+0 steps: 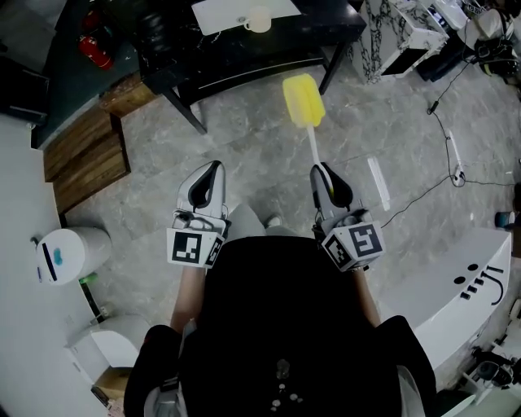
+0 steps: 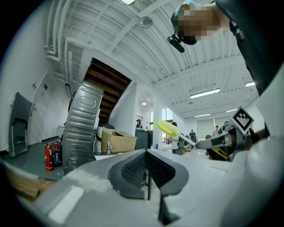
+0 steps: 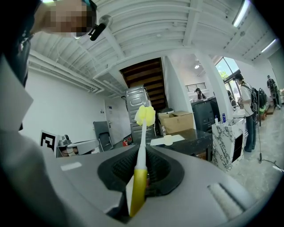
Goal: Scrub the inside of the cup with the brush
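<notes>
A pale cup [image 1: 258, 19] stands on a white sheet on the dark table [image 1: 244, 49] far ahead; in the right gripper view the cup [image 3: 168, 140] is small on that table, well beyond the jaws. My right gripper [image 1: 321, 171] is shut on the yellow handle of the brush [image 3: 138, 186]. Its white stem points forward and ends in a yellow sponge head [image 1: 303, 101], also visible as the sponge head [image 3: 145, 115]. My left gripper [image 1: 213, 168] is level beside it, shut with nothing between its jaws [image 2: 147, 153]. The left gripper view shows the brush [image 2: 167, 128] off to the right.
The person stands on a grey marble floor, some way back from the table. Wooden steps [image 1: 85, 159] lie at the left, and a white bin [image 1: 65, 254] is beside them. A cable [image 1: 444, 138] and a marbled box [image 1: 399, 32] lie at the right. Red extinguishers [image 1: 95, 49] stand at the back left.
</notes>
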Demonstrator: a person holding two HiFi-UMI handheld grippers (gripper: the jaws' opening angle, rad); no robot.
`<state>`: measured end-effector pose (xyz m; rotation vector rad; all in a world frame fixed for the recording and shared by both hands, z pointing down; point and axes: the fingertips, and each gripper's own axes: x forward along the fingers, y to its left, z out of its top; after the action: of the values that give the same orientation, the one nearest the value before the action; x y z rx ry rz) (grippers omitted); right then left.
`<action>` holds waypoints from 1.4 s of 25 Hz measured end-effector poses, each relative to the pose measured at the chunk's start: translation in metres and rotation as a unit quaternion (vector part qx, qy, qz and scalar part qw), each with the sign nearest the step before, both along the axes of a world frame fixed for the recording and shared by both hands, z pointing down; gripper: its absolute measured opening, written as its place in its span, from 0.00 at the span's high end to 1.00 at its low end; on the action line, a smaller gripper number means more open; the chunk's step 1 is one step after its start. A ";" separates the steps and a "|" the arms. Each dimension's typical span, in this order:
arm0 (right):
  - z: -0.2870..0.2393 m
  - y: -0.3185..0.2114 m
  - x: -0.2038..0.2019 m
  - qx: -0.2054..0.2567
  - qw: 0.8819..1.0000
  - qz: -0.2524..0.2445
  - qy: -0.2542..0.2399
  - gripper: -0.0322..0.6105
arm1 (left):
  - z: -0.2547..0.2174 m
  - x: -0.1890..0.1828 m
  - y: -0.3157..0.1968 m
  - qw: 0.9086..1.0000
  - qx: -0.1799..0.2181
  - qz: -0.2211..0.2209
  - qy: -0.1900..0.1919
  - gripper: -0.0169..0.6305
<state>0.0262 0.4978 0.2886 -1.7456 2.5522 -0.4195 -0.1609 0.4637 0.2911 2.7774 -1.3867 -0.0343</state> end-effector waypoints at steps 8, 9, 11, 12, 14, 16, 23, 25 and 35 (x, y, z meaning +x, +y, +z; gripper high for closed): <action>0.007 -0.004 0.024 -0.012 1.000 0.019 -0.010 0.88 | 0.005 0.003 -0.002 1.000 -0.006 -0.011 -0.004 0.97; 0.009 -0.007 0.024 -0.013 1.000 0.019 -0.009 0.88 | 0.007 0.003 -0.005 1.000 -0.008 -0.012 -0.004 0.97; 0.013 -0.012 0.023 -0.015 1.000 0.016 -0.008 0.88 | 0.012 0.002 -0.011 1.000 -0.013 -0.013 -0.006 0.97; 0.015 -0.015 0.023 -0.017 1.000 0.015 -0.007 0.88 | 0.015 0.003 -0.014 1.000 -0.015 -0.013 -0.006 0.97; 0.019 -0.023 0.025 -0.021 1.000 0.015 -0.006 0.88 | 0.018 0.006 -0.024 1.000 -0.018 -0.012 -0.005 0.97; 0.022 -0.033 0.029 -0.024 1.000 0.017 -0.004 0.88 | 0.020 0.013 -0.037 1.000 -0.018 -0.008 -0.004 0.97; 0.024 -0.082 0.050 -0.031 0.999 0.021 -0.002 0.88 | 0.014 0.046 -0.099 1.000 -0.012 0.013 -0.001 0.97; 0.024 -0.097 0.052 -0.035 0.999 0.020 -0.010 0.88 | 0.013 0.053 -0.118 1.000 -0.012 0.016 -0.003 0.97; 0.024 -0.183 0.059 -0.043 0.999 0.016 -0.027 0.88 | 0.016 0.067 -0.205 1.000 -0.021 0.022 -0.001 0.97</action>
<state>0.0853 0.3145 0.3126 -1.7742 2.5006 -0.5770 -0.0941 0.2588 0.3070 2.7733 -1.3097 -0.0011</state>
